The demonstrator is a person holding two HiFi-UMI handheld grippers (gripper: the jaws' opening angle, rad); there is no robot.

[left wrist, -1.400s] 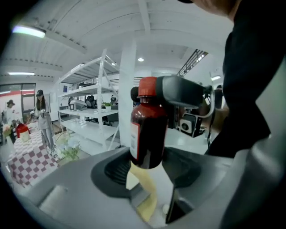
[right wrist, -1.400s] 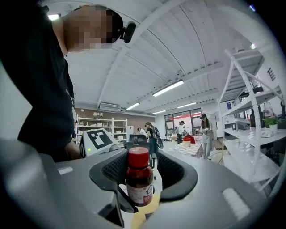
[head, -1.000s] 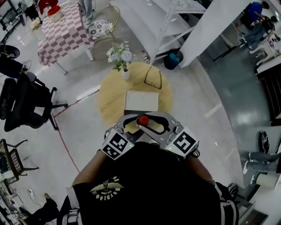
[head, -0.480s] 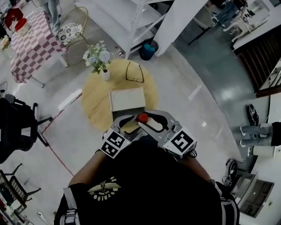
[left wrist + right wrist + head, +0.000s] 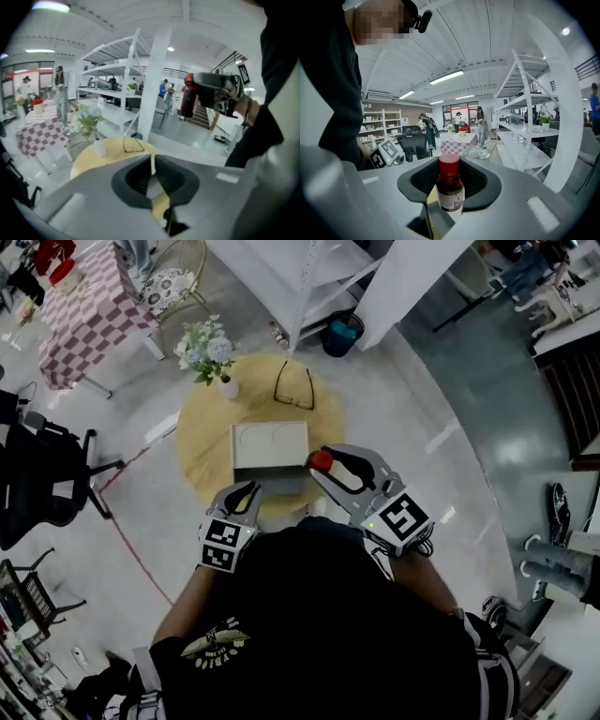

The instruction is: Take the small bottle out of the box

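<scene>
In the head view my right gripper is shut on the small bottle, a dark red one with a red cap, at the near right corner of the box. The right gripper view shows that bottle upright between the pads of the right gripper. From the left gripper view the bottle hangs up at the right. The pale open box lies on the round yellow table. My left gripper sits by the box's near left side, shut and empty; its tips meet.
A white vase of flowers and a pair of glasses sit at the table's far side. White shelving, a blue bin, a checkered table and black office chairs stand around on the glossy floor.
My left gripper has drawn away from the bottle to the near left. The right gripper has carried the bottle a little right and farther out. The head view has shifted.
</scene>
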